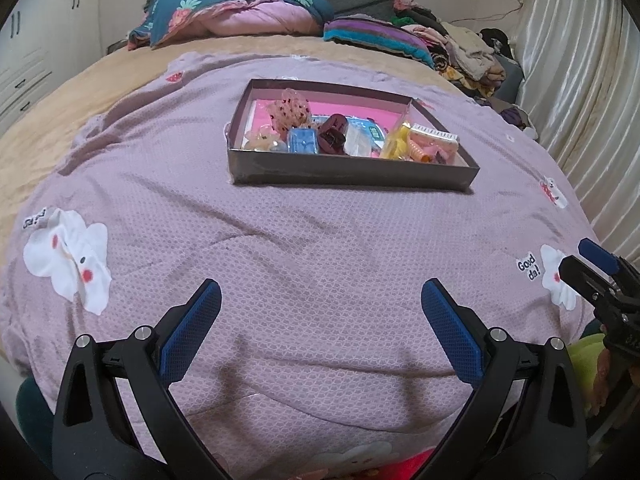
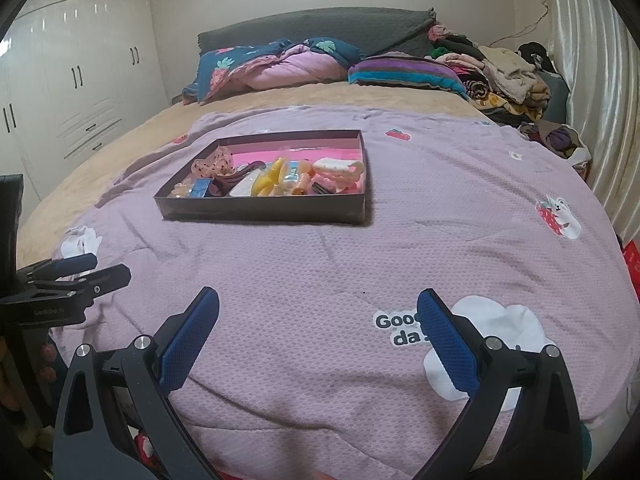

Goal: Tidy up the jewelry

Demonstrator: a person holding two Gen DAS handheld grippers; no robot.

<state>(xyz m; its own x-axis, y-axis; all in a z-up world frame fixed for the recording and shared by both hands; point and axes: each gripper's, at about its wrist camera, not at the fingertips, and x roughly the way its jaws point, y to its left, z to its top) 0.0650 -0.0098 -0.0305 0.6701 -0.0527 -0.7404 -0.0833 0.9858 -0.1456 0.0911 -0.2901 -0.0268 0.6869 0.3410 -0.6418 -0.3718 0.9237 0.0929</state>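
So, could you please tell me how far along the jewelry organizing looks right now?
The accessories sit piled together in the box on the blanket, so little looks sorted. The left gripper and right gripper are open and empty. The handling remains.

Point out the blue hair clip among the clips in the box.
The translucent blue rectangular clip by the box's near wall, left of the dark maroon clip. The others are peach, maroon, yellow or cream.

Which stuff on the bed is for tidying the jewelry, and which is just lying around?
For the job: box, yellow clip, blue case, brown clip, left gripper, right gripper.

Just lying about: quilt, striped blanket, clothes pile, wardrobe.
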